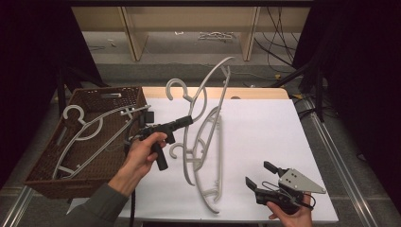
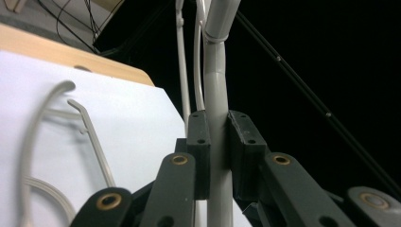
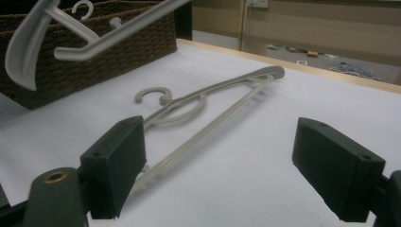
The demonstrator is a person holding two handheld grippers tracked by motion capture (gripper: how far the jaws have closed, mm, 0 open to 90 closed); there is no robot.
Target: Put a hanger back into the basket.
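My left gripper point(image 1: 189, 119) is shut on a grey plastic hanger point(image 1: 206, 80) and holds it tilted up off the white table point(image 1: 265, 123), hook toward the basket. In the left gripper view the jaws point(image 2: 218, 137) clamp the held hanger's arm point(image 2: 216, 85) between both pads. A second grey hanger point(image 1: 211, 196) lies flat on the table beneath it, also seen ahead of my right gripper as a flat hanger point(image 3: 213, 125). My right gripper point(image 1: 258, 173) rests near the front right edge, open, with nothing between its pads point(image 3: 227, 165).
A brown wicker basket point(image 1: 47, 182) stands at the table's left with one more hanger point(image 1: 90, 125) lying in it. Beyond the far edge are wooden shelf legs point(image 1: 132, 38) and loose cables on the floor. Dark curtains flank both sides.
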